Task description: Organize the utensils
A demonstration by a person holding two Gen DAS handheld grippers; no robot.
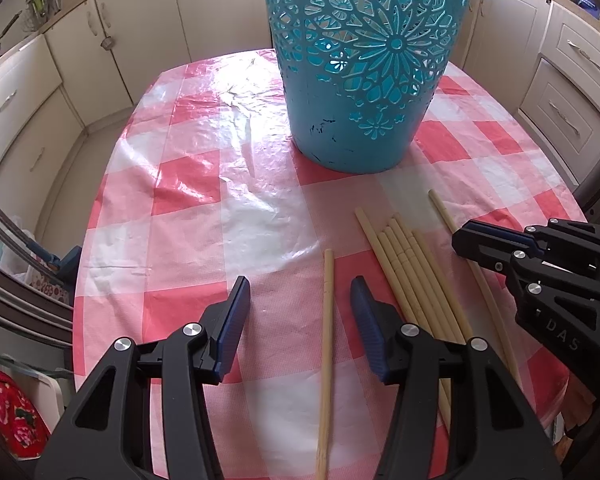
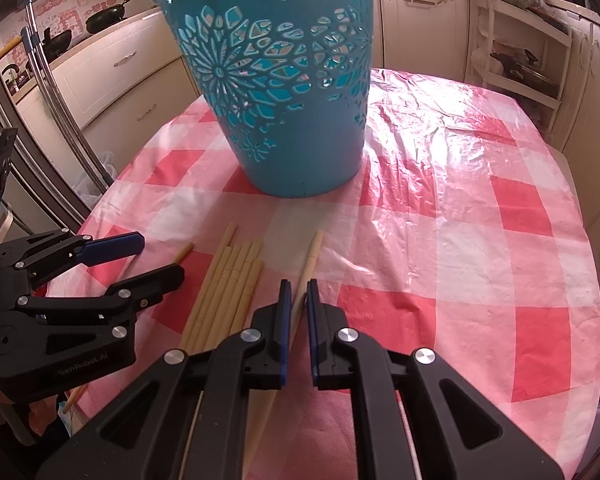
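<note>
A teal cut-out basket point(image 1: 364, 68) stands upright on the red-and-white checked table; it also shows in the right wrist view point(image 2: 284, 92). Several pale chopsticks point(image 1: 412, 276) lie bundled in front of it, seen too in the right wrist view point(image 2: 228, 284). My left gripper point(image 1: 300, 312) is open over a single chopstick point(image 1: 327, 344) that lies between its fingers on the cloth. My right gripper point(image 2: 297, 304) has narrowly closed around another single chopstick point(image 2: 306, 268); whether the pads touch it is unclear. That gripper also shows in the left wrist view point(image 1: 480, 244).
The table point(image 2: 460, 220) is round with its edge near both grippers. Cream kitchen cabinets point(image 1: 40, 92) surround it. A shelf rack point(image 2: 520, 60) stands at the far right. Metal poles point(image 2: 60, 100) lean at the left.
</note>
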